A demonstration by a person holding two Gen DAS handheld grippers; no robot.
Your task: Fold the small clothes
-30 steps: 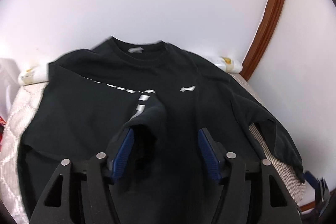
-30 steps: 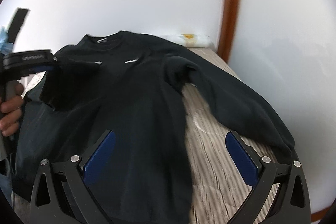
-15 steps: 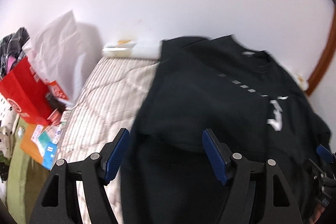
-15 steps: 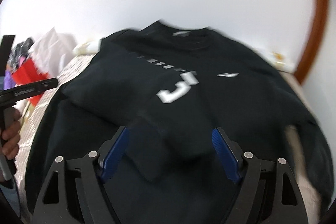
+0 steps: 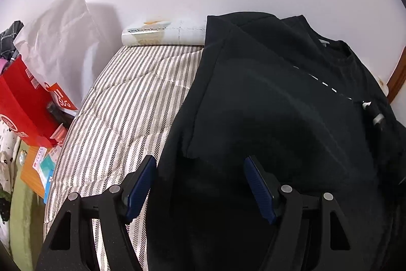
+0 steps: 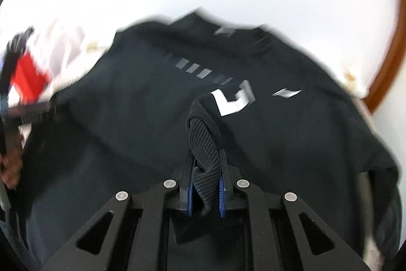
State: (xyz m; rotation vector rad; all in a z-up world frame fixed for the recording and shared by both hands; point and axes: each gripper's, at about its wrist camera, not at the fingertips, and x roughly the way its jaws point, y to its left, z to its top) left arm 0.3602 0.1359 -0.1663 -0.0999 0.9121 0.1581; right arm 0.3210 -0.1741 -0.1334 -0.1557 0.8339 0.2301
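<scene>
Sweatshirt [image 5: 266,118]: lying spread on the striped bed [image 5: 127,103] | Right tongs [image 6: 204,184]: closing, pinching the ribbed cuff [image 6: 204,151] | Left tongs [image 5: 200,184]: standing apart, straddling the folded sleeve's edge, gripping nothing | Advice: you are folding the sleeve; keep it flat.

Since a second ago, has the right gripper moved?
Yes. The right gripper swung left, from above the striped mattress beside the sweatshirt to over its chest, and its jaws are closing on the ribbed cuff.
</scene>
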